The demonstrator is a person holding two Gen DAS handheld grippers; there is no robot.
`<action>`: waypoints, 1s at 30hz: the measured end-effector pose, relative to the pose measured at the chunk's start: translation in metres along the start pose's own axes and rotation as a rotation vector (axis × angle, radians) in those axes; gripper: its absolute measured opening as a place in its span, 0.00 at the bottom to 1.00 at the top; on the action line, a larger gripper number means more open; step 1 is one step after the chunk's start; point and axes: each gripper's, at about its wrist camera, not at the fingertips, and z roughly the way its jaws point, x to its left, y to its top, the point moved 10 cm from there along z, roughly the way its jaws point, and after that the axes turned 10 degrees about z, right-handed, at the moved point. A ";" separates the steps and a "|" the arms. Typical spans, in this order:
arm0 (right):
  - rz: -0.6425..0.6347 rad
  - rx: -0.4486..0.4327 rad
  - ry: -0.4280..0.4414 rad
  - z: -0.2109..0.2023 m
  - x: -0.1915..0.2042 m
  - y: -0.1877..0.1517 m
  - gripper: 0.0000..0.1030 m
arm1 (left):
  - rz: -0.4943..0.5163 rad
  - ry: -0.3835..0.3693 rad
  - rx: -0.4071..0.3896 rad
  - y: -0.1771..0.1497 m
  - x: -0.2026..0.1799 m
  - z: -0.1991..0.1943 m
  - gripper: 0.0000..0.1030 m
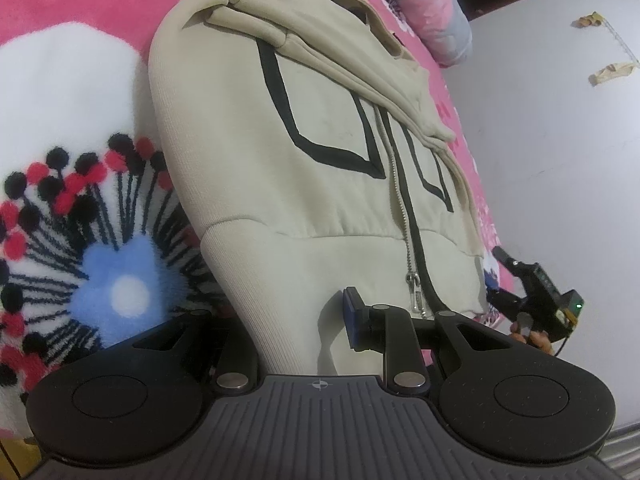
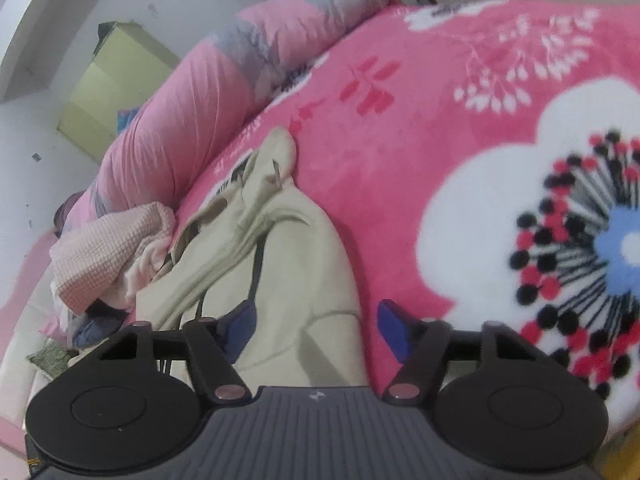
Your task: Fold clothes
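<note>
A beige zip hoodie [image 1: 320, 128] with black trim lies flat on the pink flowered blanket [image 1: 68, 80], its hem toward me. My left gripper [image 1: 304, 320] is shut on the hem's left part. The fabric hides one finger, and the other blue pad [image 1: 354, 320] shows beside the zipper pull [image 1: 414, 292]. At the hem's right corner a hand [image 1: 536, 338] holds my right gripper [image 1: 500, 276]. In the right wrist view my right gripper [image 2: 316, 328] stands open. The hoodie's hem corner [image 2: 316, 288] lies between its blue pads [image 2: 394, 330], which do not press on it.
A rolled pink and grey quilt [image 2: 208, 92] lies along the bed's far side. A pink waffle cloth [image 2: 108, 252] is bunched beside the hoodie. Pale floor [image 1: 560, 160] runs past the bed's edge, and a yellow-green cabinet [image 2: 108, 92] stands beyond.
</note>
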 end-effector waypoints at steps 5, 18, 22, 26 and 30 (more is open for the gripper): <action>0.074 0.043 0.067 -0.004 -0.008 -0.011 0.63 | 0.007 0.001 0.001 0.000 0.000 0.000 0.23; 0.233 0.164 0.251 -0.015 -0.002 -0.058 0.55 | 0.015 -0.026 -0.004 -0.001 0.002 -0.001 0.22; 0.294 0.129 0.329 -0.009 0.002 -0.055 0.50 | 0.017 -0.030 -0.005 -0.001 0.002 -0.001 0.22; 0.322 0.081 0.302 0.004 0.005 -0.055 0.46 | 0.001 -0.039 -0.002 -0.003 0.003 -0.004 0.23; 0.349 0.009 0.202 -0.001 0.001 -0.064 0.37 | -0.016 -0.050 -0.004 -0.005 0.004 -0.007 0.23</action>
